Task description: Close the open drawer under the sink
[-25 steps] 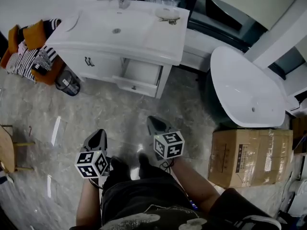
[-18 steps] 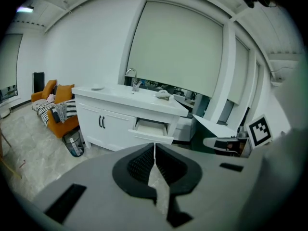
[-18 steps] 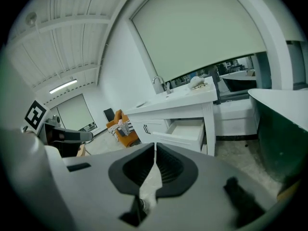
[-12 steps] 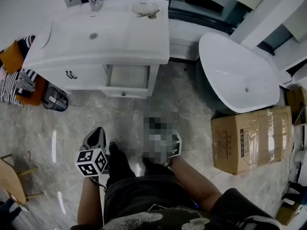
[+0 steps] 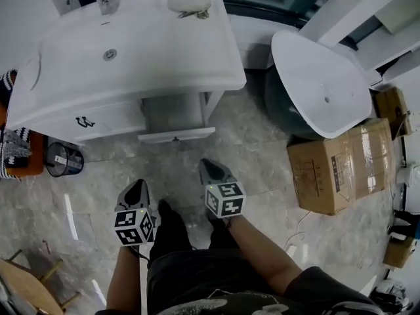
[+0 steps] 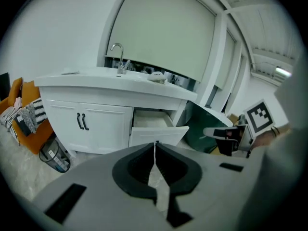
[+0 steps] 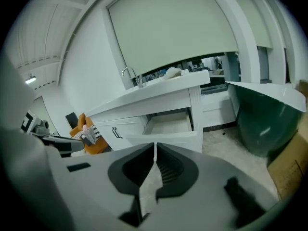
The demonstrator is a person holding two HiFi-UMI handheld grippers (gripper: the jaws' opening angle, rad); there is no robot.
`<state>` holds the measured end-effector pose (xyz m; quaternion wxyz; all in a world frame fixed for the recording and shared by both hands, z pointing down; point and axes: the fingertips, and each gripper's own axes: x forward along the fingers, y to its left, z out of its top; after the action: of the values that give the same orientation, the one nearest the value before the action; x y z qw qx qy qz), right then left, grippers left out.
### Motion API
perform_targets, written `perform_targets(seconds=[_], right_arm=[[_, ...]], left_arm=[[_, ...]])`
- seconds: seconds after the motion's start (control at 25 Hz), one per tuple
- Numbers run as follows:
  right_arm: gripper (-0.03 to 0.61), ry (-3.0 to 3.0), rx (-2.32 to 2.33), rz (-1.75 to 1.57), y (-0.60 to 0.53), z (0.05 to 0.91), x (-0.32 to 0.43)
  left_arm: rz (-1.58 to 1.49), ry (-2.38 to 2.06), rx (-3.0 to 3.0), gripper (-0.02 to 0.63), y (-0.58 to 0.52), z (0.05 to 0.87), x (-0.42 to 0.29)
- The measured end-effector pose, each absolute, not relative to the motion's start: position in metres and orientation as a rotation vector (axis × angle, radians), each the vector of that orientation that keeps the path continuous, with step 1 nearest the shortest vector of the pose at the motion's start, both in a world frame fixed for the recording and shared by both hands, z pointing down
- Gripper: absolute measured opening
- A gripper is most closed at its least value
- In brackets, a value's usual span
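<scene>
Your left gripper has its jaws together, with nothing between them. Your right gripper is the same: jaws closed and empty. Both hang above the floor, well apart from the drawer. The drawer stands pulled out under the sink, just right of the cabinet doors. A waste bin stands left of the cabinet.

Floor free up to drawer
</scene>
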<state>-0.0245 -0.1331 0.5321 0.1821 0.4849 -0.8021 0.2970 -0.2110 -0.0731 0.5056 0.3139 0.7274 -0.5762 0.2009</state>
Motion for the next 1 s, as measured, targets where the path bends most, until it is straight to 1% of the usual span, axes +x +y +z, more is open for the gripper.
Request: perform_targets(seconds=[0.44,0.48,0.52,0.56,1.0], right_arm=[[0.037,-2.09,1.514,0.944,-0.164,0.61,-0.085],[0.061,-2.084,1.513,0.955,-0.166,0.617,-0.089],[0.121,-2.076,1.512,0.96,-0.167,0.623,-0.093],[0.157,-2.066,1.513,0.964,-0.169,0.63,-0.095],[0.164,-2.006,1.608,0.883,-0.198,0.688,-0.096]], left_arm=[[0.632,-1.301,2.05,0.02,-0.118,0.577,-0.245],[0.637,-1.293,2.054,0.02,-0.121,0.584,-0.247],[0.642,-1.286,2.057,0.02,-0.124,0.59,-0.249],[0.646,-1.282,2.059,0.02,-0.126,0.596,-0.252],[0.59,-1.329,2.016,0.02,-0.144,0.644,-0.258]])
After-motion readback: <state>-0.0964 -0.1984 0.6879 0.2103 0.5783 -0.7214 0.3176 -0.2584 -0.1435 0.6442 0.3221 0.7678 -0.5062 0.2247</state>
